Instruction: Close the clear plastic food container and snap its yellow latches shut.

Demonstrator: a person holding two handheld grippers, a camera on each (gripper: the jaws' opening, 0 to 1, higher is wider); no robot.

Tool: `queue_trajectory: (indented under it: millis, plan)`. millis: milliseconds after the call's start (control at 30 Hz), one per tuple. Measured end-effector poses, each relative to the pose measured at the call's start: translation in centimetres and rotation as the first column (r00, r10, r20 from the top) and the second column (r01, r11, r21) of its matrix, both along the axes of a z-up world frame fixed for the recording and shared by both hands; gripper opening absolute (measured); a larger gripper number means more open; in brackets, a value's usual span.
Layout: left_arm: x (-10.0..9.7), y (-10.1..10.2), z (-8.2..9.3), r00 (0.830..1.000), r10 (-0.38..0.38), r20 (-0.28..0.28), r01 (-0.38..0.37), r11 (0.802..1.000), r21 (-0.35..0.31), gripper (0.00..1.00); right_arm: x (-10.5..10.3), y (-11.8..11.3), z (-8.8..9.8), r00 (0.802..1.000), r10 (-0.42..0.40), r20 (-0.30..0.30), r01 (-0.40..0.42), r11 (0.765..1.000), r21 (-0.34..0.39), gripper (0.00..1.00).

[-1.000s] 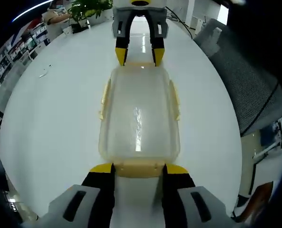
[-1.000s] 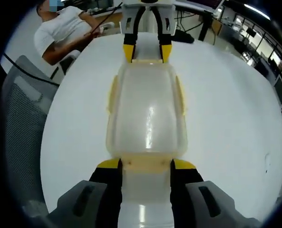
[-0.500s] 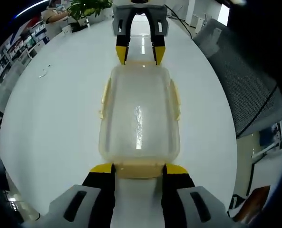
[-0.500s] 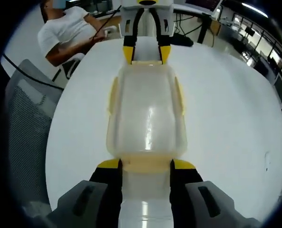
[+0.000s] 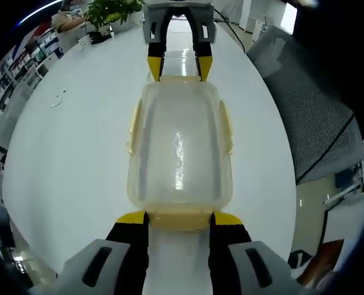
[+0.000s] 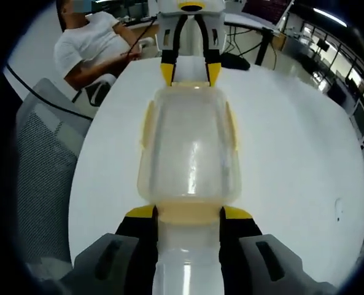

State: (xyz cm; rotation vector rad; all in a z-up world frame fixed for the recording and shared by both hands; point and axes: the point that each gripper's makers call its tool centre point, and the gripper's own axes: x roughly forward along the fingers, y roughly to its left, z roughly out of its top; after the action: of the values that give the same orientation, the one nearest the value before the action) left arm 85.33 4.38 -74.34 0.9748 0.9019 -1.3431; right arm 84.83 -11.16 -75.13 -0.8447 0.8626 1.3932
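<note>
In the left gripper view, the left gripper (image 5: 179, 219) rises from the bottom edge with its two yellow-tipped jaws spread about as wide as the near end latch (image 5: 179, 218) of the clear plastic food container (image 5: 179, 153), one tip at each end of that latch; whether the tips press it or only flank it is not clear. The container sits lid-on on the white table (image 5: 71, 153), running lengthwise away from the camera, with a yellow side latch (image 5: 133, 126) on each long edge lying against the wall. At its far end the right gripper (image 5: 179, 69) comes in from the top, its jaws likewise parted to either side of the far end latch. A grey mesh chair (image 5: 304, 117) stands beyond the table edge, and a green plant (image 5: 111, 11) at the far rim. The right gripper view gives the mirror arrangement: right gripper (image 6: 188, 214) near, jaws apart astride the end latch, container (image 6: 189, 150) ahead, left gripper (image 6: 189, 74) at the far end, and a seated person (image 6: 96, 46) in a white shirt beyond.
</note>
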Motion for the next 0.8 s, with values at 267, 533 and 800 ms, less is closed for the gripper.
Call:
queue_trajectory:
  millis: [267,533,800]
  plan:
    - [0.0,-0.3,1.3,1.0,0.0,0.014,0.0,1.0,-0.003,0.31,-0.4,-0.8,2.2,1.0,0.001,0.004,-0.001,1.0,0.01,0.35]
    - [0.2,-1.2,2.7,1.0,0.003,0.023,-0.002,1.0,-0.017,0.31,-0.5,-1.7,3.4,1.0,0.001,0.014,-0.001,1.0,0.016,0.35]
    - [0.6,-2.8,4.0,0.999,-0.004,0.041,0.005,0.999,-0.039,0.31,-0.4,-3.4,4.7,1.0,-0.01,0.023,0.01,1.0,0.015,0.35]
